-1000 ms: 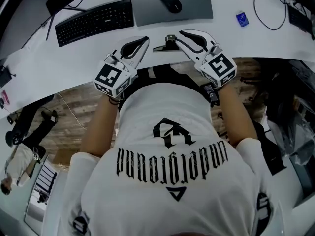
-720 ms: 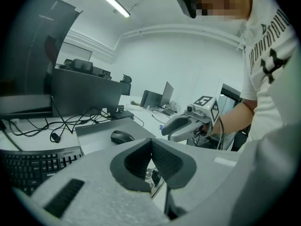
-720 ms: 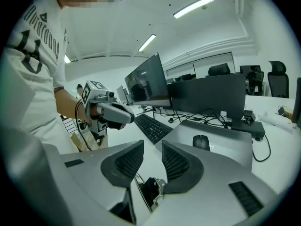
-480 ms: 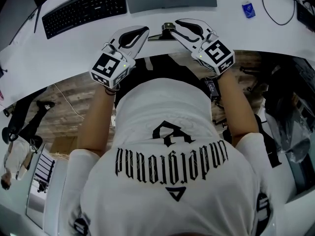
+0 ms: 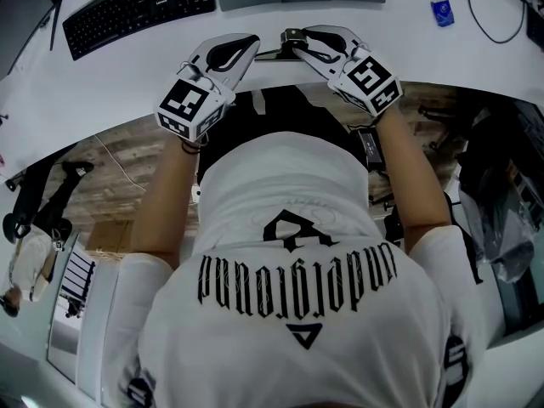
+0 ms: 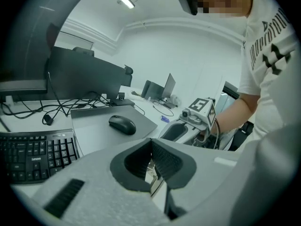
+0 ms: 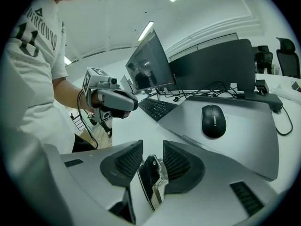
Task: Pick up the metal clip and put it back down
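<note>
2 things are different from 1 second ago. The right gripper (image 7: 152,150) has come forward. The small black-and-silver metal clip (image 7: 153,178), which lay just beyond its tips, now stands between its 2 ribbed pads. The pads pinch the clip from both sides, with only the width of the clip left between them. So the grasp seems made and the lift is probably the step in hand. It is not possible to tell if the clip is already off the white desk (image 5: 110,75).

In the head view the clip (image 5: 292,36) sits at the tip of the right gripper (image 5: 299,41), close to the near edge of the desk. A thin dark arm runs from the clip toward the left gripper (image 5: 246,45). The left gripper (image 6: 151,142) has its jaws pressed together at the tips and seems to hold nothing. It waits just beside the right claw, on its left.

Ahead of the right claw lies a flat grey desk mat (image 7: 244,140) with a black computer mouse (image 7: 214,120) on it. A black keyboard (image 5: 136,7) is further ahead and to the left. Nothing blocks a lift, but the left gripper is near, and a slip could send the clip over the desk edge.
</note>
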A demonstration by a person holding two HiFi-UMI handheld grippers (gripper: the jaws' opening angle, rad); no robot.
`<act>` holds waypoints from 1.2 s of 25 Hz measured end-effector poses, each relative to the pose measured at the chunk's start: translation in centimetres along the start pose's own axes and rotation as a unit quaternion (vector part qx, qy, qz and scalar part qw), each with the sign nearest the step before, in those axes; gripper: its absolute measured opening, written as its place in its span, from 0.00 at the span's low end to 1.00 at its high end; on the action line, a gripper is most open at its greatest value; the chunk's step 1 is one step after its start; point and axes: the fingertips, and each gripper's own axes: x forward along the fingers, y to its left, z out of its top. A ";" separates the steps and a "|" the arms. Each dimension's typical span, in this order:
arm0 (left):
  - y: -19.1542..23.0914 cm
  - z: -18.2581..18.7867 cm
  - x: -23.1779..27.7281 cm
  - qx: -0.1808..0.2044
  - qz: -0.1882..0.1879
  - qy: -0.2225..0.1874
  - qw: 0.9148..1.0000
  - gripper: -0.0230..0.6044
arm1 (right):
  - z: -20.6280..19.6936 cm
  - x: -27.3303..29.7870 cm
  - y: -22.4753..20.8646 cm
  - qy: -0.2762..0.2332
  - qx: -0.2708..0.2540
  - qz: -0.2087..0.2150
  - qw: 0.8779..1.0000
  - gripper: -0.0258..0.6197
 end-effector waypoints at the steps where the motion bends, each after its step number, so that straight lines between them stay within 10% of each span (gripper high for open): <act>1: 0.0 -0.2 0.2 -0.002 0.001 0.003 1.000 0.06 | -0.4 0.2 -0.1 0.003 0.002 0.002 1.000 0.20; 30: -0.7 -1.0 1.4 -0.026 -0.001 0.004 1.000 0.06 | -4.8 2.6 0.1 0.051 -0.011 0.014 0.999 0.15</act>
